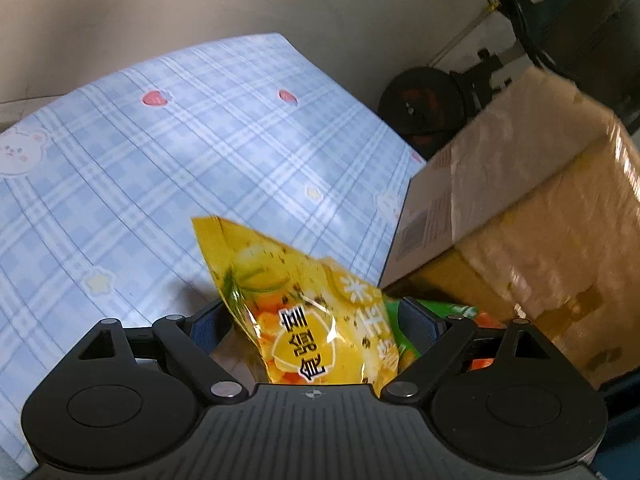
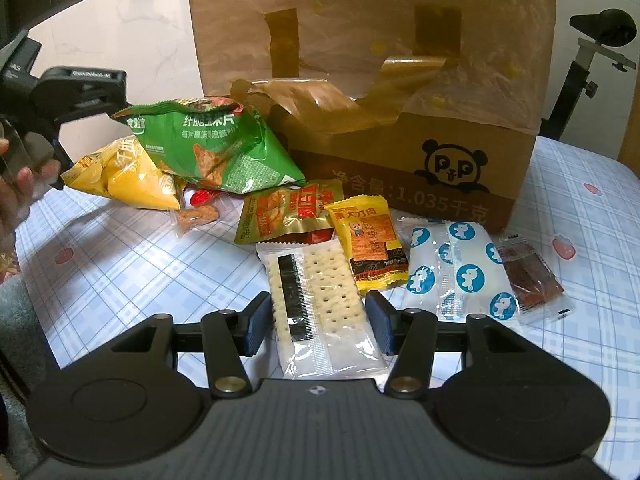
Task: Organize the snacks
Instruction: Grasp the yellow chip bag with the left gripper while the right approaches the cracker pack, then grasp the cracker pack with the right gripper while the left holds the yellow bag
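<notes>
left claw (image 1: 316, 316): jaws spread wide around the yellow bag (image 1: 296, 312), pads not pressing it afaict. Bag's sitting between them, tipped up on its corner.
right claw (image 2: 318, 324): straddling the cracker pack (image 2: 320, 300). Pads look right at the wrapper's edges, so prob gripping it, but can't tell 100%.
yellow bag: leaning on the pile by the box (image 1: 520, 200), green bag (image 2: 216, 148) resting partly on top of it in the right view.
box: standing at the back of the cloth (image 1: 160, 160) w/ flaps open, guessing that's where the snacks are going.
small packs: orange pack (image 2: 372, 248), blue-dot pack (image 2: 460, 268) and a dark one (image 2: 528, 276) lying flat in front of the box, near each other.
next imo: left needs to be closing on the yellow bag w/o dragging the green one along.
</notes>
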`<state>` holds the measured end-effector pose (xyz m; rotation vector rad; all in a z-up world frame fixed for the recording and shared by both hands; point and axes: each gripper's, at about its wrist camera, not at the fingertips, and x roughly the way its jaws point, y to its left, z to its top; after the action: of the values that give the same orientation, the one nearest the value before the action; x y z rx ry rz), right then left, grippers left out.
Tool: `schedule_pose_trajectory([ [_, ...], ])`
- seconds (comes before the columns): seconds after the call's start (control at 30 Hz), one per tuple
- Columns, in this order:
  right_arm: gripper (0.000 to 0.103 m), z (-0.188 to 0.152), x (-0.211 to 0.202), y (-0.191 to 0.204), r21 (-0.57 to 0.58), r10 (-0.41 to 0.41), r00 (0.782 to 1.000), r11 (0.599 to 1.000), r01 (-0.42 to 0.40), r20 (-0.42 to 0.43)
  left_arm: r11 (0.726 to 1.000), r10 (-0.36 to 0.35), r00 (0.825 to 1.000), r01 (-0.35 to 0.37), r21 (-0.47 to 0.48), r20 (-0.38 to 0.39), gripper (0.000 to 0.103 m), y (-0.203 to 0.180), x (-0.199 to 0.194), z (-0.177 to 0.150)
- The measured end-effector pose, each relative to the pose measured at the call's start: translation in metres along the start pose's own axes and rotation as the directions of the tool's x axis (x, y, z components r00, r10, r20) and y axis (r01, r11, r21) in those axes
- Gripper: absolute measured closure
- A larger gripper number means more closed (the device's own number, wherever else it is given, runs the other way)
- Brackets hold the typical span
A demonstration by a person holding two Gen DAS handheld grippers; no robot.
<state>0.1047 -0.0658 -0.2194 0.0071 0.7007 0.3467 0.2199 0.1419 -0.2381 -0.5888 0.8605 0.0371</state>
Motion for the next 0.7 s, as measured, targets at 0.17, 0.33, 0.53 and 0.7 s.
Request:
schedule_pose_trajectory([
  [0.17, 0.049, 0.001, -0.002, 0.0, 0.007, 0.003, 1.0, 1.0, -0.003, -0.011, 0.999, -0.011, 0.999, 0.009, 0.054, 0.035, 0.025, 0.005, -0.009, -0.003],
  [0.33, 0.05, 0.0, -0.005, 0.001, 0.02, 0.011, 1.0, 1.0, -0.011, -0.018, 0.997, -0.029, 0.996, 0.022, 0.072, 0.088, 0.026, 0.015, -0.036, -0.004],
  [0.53, 0.052, 0.007, -0.019, 0.005, 0.018, 0.021, 1.0, 1.0, -0.021, 0.01, 0.995, 0.011, 0.991, -0.023, 0.093, 0.136, 0.026, 0.024, -0.07, -0.012],
  [0.7, 0.054, 0.017, -0.034, 0.005, 0.031, 0.024, 0.999, 0.999, -0.025, 0.044, 0.989, 0.02, 0.981, -0.047, 0.139, 0.191, 0.026, 0.019, -0.093, -0.015],
])
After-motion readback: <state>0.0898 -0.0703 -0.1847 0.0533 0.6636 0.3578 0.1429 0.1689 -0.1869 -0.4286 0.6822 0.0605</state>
